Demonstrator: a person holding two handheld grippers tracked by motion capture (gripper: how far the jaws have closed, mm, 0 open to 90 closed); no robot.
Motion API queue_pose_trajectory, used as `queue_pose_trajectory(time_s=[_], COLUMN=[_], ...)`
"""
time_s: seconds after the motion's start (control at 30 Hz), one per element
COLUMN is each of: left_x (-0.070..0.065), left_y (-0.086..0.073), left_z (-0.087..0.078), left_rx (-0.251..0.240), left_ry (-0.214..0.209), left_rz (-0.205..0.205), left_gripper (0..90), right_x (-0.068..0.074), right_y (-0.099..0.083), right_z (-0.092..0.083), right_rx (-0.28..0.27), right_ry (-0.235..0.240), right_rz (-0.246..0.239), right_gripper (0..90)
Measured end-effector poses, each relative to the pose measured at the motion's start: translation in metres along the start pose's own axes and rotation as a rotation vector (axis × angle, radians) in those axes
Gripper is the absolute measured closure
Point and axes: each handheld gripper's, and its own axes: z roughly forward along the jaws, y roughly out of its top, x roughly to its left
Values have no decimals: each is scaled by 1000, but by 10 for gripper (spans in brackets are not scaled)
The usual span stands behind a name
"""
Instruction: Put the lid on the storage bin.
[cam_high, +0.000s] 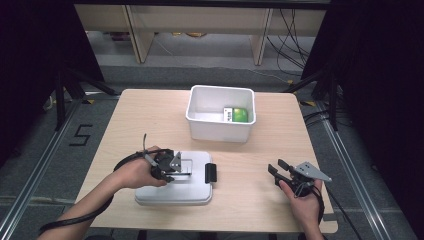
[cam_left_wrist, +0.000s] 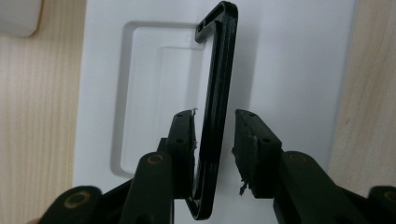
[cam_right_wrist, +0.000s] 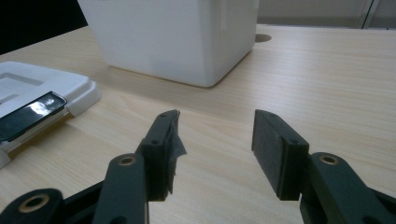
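Left gripper (cam_left_wrist: 212, 140) straddles the lid's raised black handle (cam_left_wrist: 215, 93), fingers (cam_left_wrist: 183, 140) narrowed around it, one side touching, the other not quite, set to lift the white lid (cam_high: 172, 192) toward the bin (cam_high: 220, 117). Right gripper (cam_right_wrist: 215, 149) rests on the surface (cam_high: 250, 170), fingers spread, holding nothing.

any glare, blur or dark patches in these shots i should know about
High view: even light on the table, black surroundings at both sides, soft overall. Left gripper view: the white lid is bright but not blown out, and the black handle is sharp. Right gripper view: glare on the lid's black clip, background beyond the bin blurred.
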Motion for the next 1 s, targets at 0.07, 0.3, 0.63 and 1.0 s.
queue_pose_trajectory(time_s=[0.07, 0.3, 0.63, 1.0], left_x=[1, 3, 8, 11], left_y=[5, 10, 11, 15], left_z=[3, 9, 8, 7], left_rx=[27, 88, 94, 109], left_ry=[-5, -13, -15, -36], left_rz=[30, 65, 75, 79], left_gripper=[719, 797, 830, 839], right_x=[-3, -3, -4, -4], right_y=[0, 0, -1, -2], right_z=[0, -2, 0, 0], right_rx=[-8, 7, 0, 3], right_ry=[4, -14, -12, -4], right_rz=[-25, -4, -26, -30], right_gripper=[515, 515, 514, 513])
